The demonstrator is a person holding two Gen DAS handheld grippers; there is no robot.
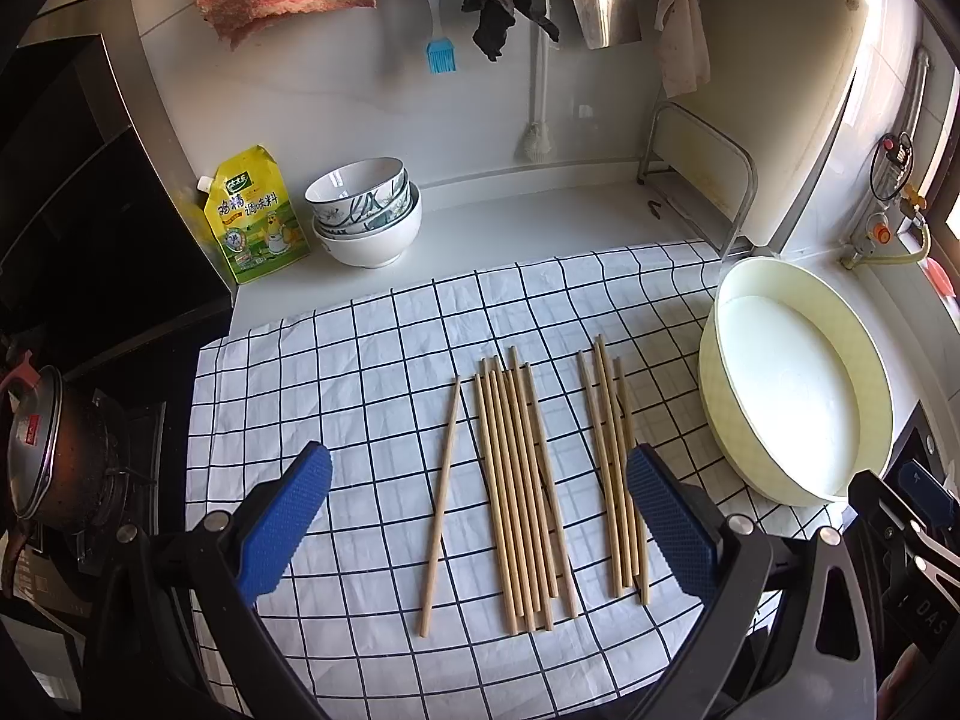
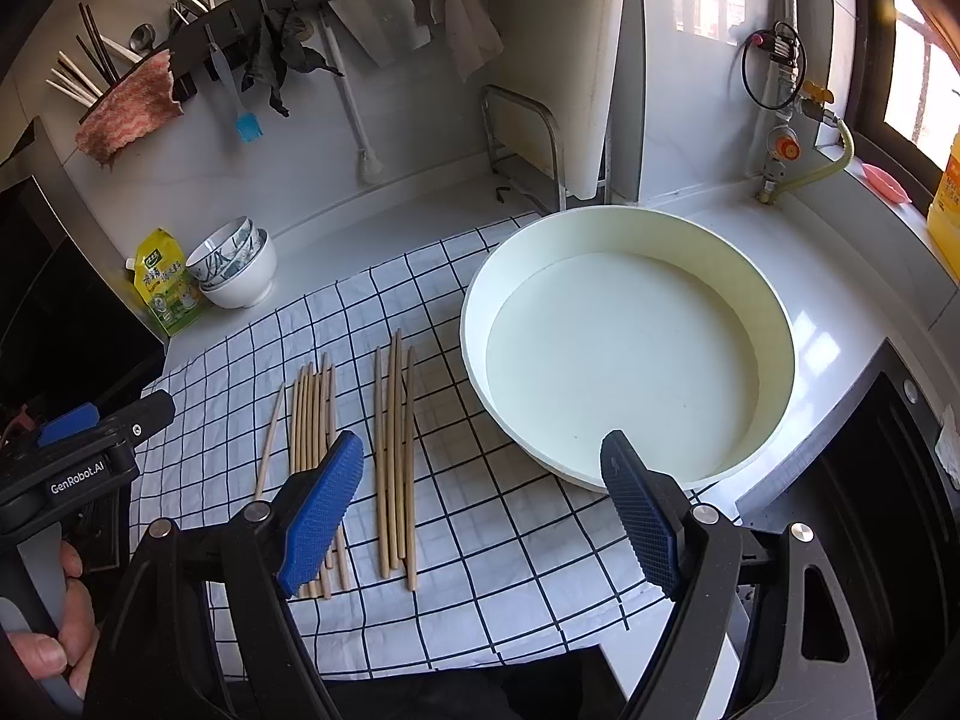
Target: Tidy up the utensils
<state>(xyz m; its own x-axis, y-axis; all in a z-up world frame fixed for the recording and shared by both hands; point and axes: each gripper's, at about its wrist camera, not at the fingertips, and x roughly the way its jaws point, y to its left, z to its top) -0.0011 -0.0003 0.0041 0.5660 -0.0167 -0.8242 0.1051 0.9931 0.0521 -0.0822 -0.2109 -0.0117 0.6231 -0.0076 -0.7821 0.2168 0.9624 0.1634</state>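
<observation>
Both tools are spread wide and hold nothing: the left gripper (image 1: pixel 479 522) hovers over the wooden chopsticks (image 1: pixel 519 492), its blue pads (image 1: pixel 285 525) flanking them without contact, while the right gripper (image 2: pixel 483 513) hangs between the chopsticks and the cream round basin (image 2: pixel 774 324). The chopsticks lie roughly parallel on a white checked cloth (image 1: pixel 360 360) (one single stick (image 1: pixel 441 504) apart at the left, then a larger bundle, then a smaller one nearest the basin). The cloth covers a pale kitchen counter (image 1: pixel 528 216), with stacked bowls (image 1: pixel 366 210) and a yellow seasoning pouch (image 1: pixel 255 213) at the back.

The left tongs (image 1: pixel 479 519) hovered wide open — nothing gripped. The right tongs (image 2: pixel 482 510) gaped too, a hand (image 2: pixel 57 630) gripping the left handle.
</observation>
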